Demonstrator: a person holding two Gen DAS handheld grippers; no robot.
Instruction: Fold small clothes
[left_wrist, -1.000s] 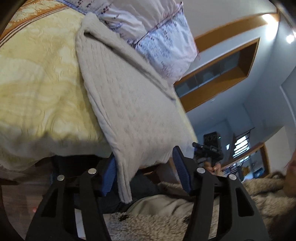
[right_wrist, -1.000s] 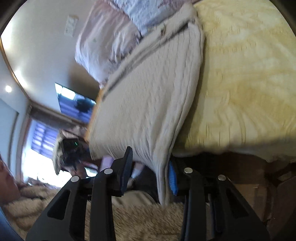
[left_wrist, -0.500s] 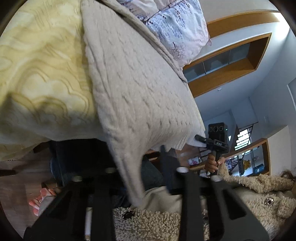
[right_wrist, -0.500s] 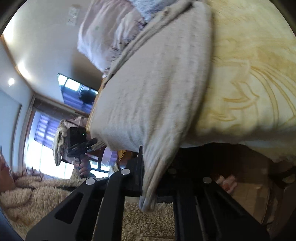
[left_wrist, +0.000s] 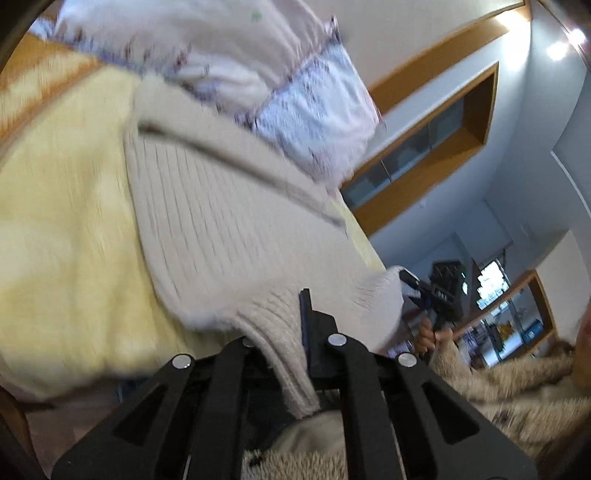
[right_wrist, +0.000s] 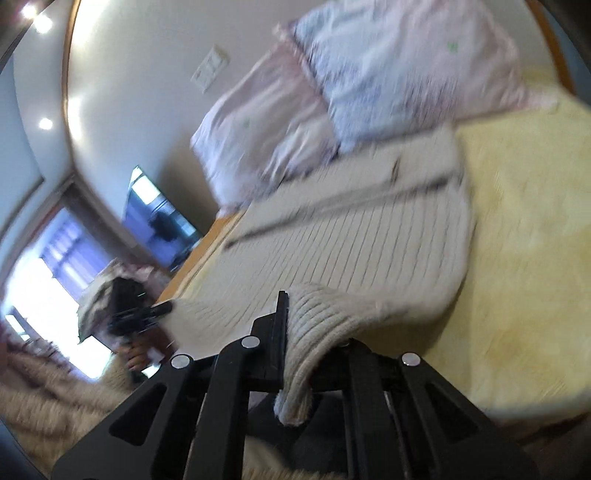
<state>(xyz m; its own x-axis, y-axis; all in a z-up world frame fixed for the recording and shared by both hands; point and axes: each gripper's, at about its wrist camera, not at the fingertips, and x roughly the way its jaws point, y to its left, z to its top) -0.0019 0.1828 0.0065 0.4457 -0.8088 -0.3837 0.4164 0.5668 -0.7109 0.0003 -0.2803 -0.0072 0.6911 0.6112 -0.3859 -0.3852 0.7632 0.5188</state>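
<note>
A beige knitted sweater lies flat on a yellow bedspread. My left gripper is shut on its near ribbed hem corner, which drapes down between the fingers. In the right wrist view the same sweater lies on the bedspread, and my right gripper is shut on the other near hem corner. Each gripper shows in the other's view, the right one and the left one, both at the hem. Both views are motion-blurred.
Floral pillows lie at the head of the bed beyond the sweater, also in the right wrist view. A wooden wall shelf and a window are behind. My fleece coat fills the near foreground.
Both grippers have closed on the sweater's near hem corners and lifted them up over the bed. The cameras now look further across the bed toward the pillows.
</note>
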